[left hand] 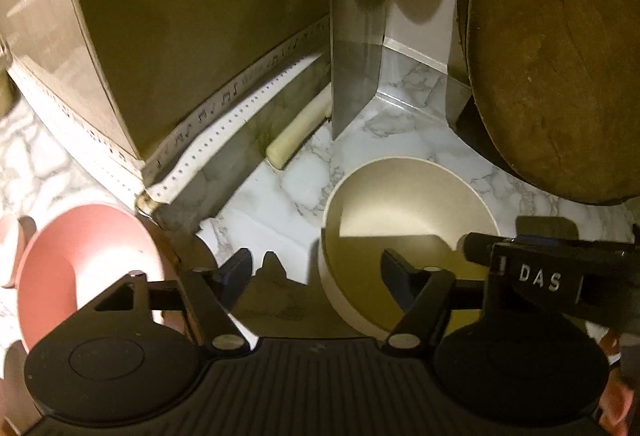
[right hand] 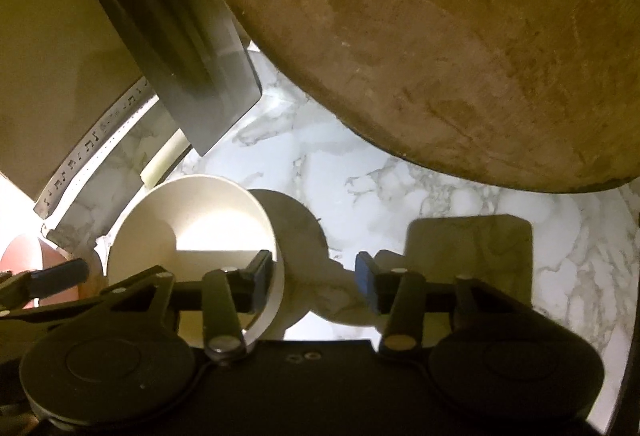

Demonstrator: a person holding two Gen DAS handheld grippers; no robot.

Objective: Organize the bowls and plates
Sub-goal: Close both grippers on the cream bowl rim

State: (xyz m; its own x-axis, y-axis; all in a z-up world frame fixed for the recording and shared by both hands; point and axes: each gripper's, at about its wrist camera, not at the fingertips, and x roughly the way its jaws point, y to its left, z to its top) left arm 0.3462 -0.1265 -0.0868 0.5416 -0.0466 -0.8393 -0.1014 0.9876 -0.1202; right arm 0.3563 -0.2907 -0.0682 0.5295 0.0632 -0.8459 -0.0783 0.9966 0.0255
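That cream bowl (right hand: pixel 192 224) looks stiff, light, slick; right hand-held gripper (right hand: pixel 312 276) straddles its rim, jaws apart, best pinched there. Left hand-held gripper (left hand: pixel 316 276) spread, empty.

A home kitchen: marble-patterned counter (right hand: pixel 400 163); round wooden board (right hand: pixel 440 35); bowls (left hand: pixel 400 203).

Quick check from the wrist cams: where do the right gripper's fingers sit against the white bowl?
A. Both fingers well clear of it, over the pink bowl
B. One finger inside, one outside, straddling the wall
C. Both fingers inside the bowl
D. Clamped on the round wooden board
B: in the right wrist view the right gripper has one finger inside the white bowl and the other outside, the wall between them, not yet pinched.
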